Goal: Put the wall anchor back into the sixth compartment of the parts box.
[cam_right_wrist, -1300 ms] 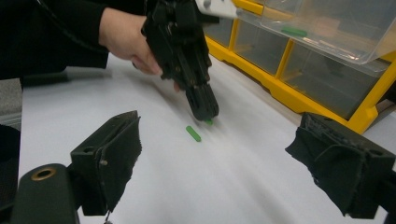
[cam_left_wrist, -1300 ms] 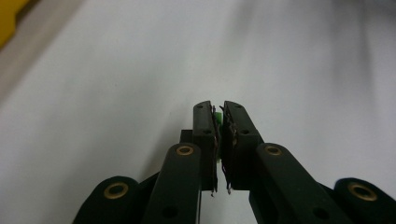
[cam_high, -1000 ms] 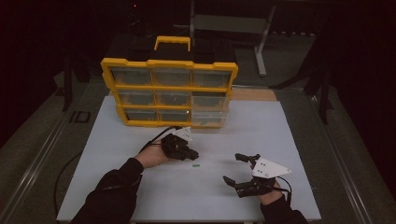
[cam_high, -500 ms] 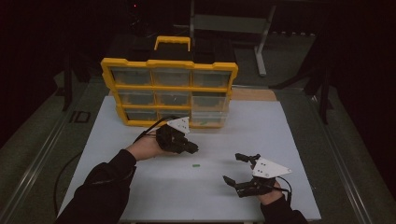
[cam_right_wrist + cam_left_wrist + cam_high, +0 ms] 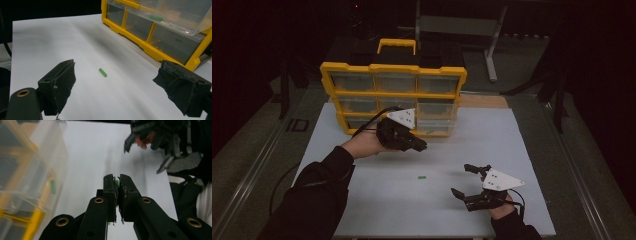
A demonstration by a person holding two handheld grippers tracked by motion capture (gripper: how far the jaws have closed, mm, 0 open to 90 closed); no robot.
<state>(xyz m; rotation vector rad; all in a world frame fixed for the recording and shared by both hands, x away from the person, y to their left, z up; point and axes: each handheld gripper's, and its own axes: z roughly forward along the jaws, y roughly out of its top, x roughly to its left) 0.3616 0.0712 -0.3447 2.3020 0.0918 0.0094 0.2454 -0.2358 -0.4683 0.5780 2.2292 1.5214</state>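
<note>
With one small green plastic peg [image 5: 155, 18] already in the pulled-out clear drawer [image 5: 175, 17] at upper right, the left gripper [image 5: 117, 195] (fingers pinched on a green sliver) nears it, another peg [image 5: 421, 177] waits mid-tabletop [image 5: 362, 200], and the right gripper [image 5: 469, 182] gapes.

- The left gripper [image 5: 117, 181] has its jaws nearly together, a green bit [image 5: 116, 182] between them.
- A clear drawer [image 5: 30, 167] holding a green piece [image 5: 53, 187] stands at the counter's [image 5: 95, 152] left edge.

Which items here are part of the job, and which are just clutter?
Job: left claw, right claw, loose green piece, pulled-out drawer holding another green piece, yellow organizer.
Clutter: brown board, grey stand behind.
</note>
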